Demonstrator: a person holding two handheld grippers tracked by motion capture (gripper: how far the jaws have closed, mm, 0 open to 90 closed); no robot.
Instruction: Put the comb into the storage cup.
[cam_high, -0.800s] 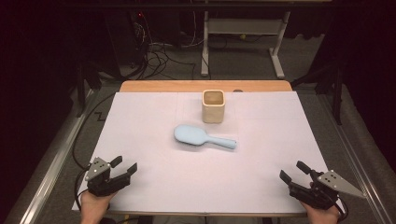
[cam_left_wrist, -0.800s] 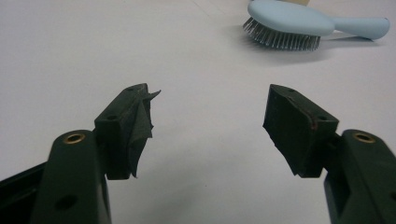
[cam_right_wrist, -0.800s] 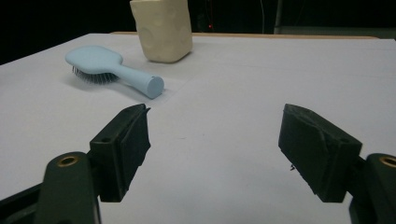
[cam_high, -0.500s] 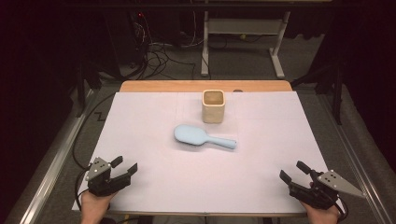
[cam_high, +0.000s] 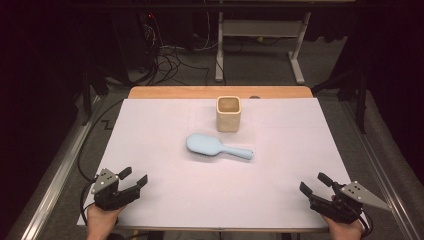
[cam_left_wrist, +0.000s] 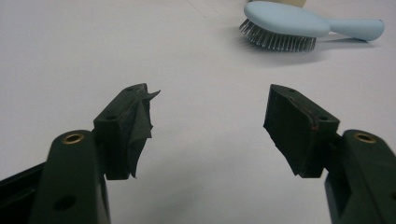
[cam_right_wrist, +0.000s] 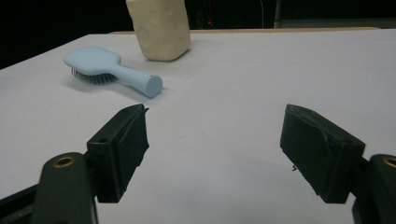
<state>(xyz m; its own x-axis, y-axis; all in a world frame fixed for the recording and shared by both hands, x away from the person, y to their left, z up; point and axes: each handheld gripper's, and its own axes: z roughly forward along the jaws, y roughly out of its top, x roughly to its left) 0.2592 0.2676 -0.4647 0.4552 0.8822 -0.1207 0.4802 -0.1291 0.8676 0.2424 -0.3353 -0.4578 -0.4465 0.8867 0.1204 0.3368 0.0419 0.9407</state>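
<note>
High view, scene: a pale blue plastic hairbrush (cam_high: 219, 147) lies bristles down near the middle of the white paper-covered table (cam_high: 165, 120), handle pointing toward the right side; a cream square-mouthed cup (cam_high: 228, 113) stands upright just behind it, close but apart.
High view, grippers: the left gripper (cam_high: 131, 181) rests at the near left corner and the right gripper (cam_high: 314, 184) at the near right corner, both well apart from the brush.
High view, step advice: the likely job is to lift the brush and stand it in the cup, so the right gripper, nearest the handle end, should come in across the handle's narrow width, low to the table.
Left gripper view, jaws: parted fairly wide with nothing between them, only bare table; a loose flap of tape hangs off the left pad; the hairbrush (cam_left_wrist: 289, 24) lies far ahead, bristles visible beneath its head.
Right gripper view, jaws: spread wide and empty; the hairbrush (cam_right_wrist: 109, 70) lies ahead and left, handle end toward the camera, with the cup (cam_right_wrist: 159, 28) behind it.
Right gripper view, caution: clamp mid-handle, not the rounded tip, or it may pivot.
</note>
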